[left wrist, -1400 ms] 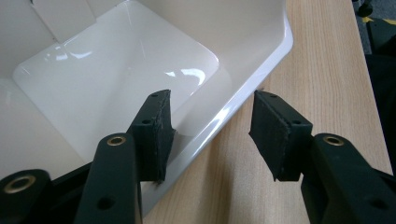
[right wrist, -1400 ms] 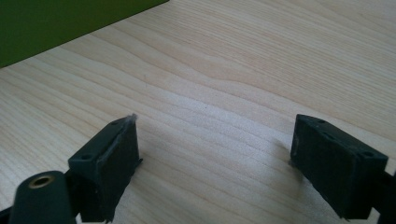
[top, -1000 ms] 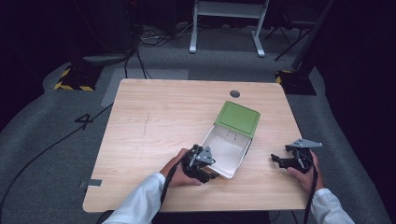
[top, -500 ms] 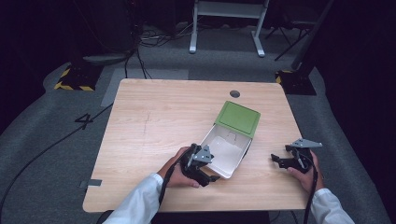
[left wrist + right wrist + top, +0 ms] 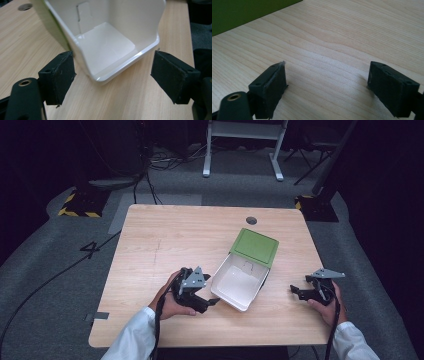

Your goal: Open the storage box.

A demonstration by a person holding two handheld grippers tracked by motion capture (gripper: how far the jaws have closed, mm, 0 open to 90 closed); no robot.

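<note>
A white open-topped box (image 5: 237, 282) with a green hinged lid (image 5: 256, 247) lies on the wooden table (image 5: 165, 240), in its right half towards the person's edge. The lid is folded back flat on the tabletop at the far side of the box, just in front of the round cable hole (image 5: 251, 220). In the left gripper view the box (image 5: 107, 45) shows bare white walls and floor, its interior open towards the camera. The left gripper (image 5: 212, 302) sits just beside the near-left corner of the box, carried by the left hand (image 5: 170, 300). Its jaws have just been opening and now stand wide apart; the near rim of the box lies between and slightly ahead of the two black pads (image 5: 58, 75), and neither pad presses on it. The right gripper (image 5: 295, 292) is held in the right hand (image 5: 327, 305) well to the right of the box, low over bare tabletop. Its jaws are likewise spread wide with nothing between them; in the right gripper view only wood grain lies between the pads (image 5: 272, 85), with a green side of the box (image 5: 244, 12) at the upper left.
</note>
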